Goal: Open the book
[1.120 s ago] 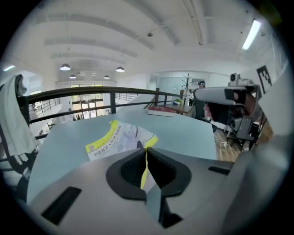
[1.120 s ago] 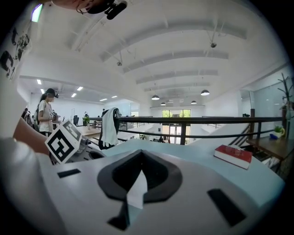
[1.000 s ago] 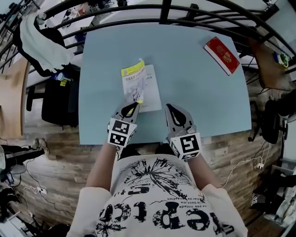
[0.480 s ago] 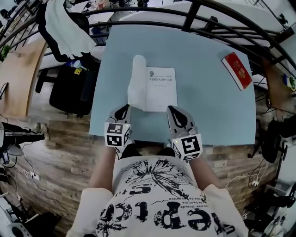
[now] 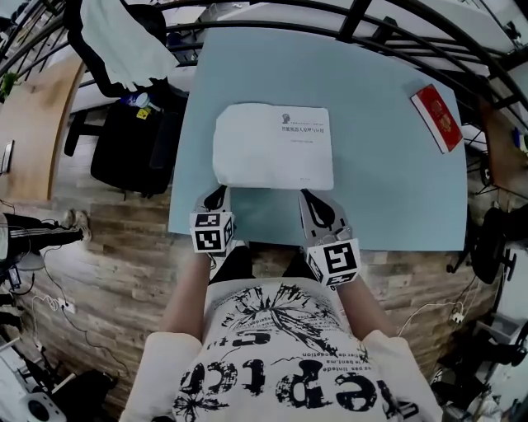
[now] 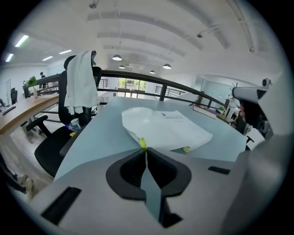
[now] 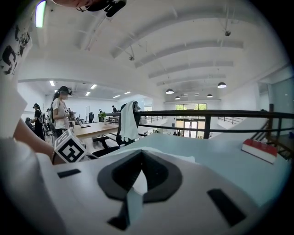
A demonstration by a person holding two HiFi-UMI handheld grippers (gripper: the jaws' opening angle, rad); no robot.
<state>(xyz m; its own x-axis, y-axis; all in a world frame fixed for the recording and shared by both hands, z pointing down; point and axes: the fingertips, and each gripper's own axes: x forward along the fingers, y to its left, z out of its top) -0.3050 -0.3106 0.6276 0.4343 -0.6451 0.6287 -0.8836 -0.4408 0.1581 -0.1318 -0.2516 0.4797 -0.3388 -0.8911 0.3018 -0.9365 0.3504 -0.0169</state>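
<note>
**Already open — the book lay flat on the blue table**

Plainly, the book [image 5: 274,147] rested spread open on the light-blue table [image 5: 388,189], white pages up, near the table's front edge. The left page looked washed out and blank. The right page carried a few lines of print, too small to read. From the left gripper view the book [image 6: 166,128] showed as a pale slab. Slivers of a yellow cover [image 6: 142,142] peeked from under its near edge; the rest of the cover was hidden beneath the pages.

The left gripper [image 5: 218,194] sat clenched, tips pressed together with nothing between them, just at the book's near-left corner. Whether the tips touched the paper could not be told. The right gripper [image 5: 310,199] was likewise closed and empty, just short of the book's near edge. Its own view showed only a thin white strip of the book [image 7: 195,160] behind its body, with the left gripper's marker cube [image 7: 69,147] at the left.

A red book [image 5: 438,118] lay well apart near the far right of the table. A dark railing [image 5: 346,21] crossed above the table's far edge. A white cloth [image 5: 124,39] hung on a chair beyond the left corner — the chair itself mostly covered.
</note>
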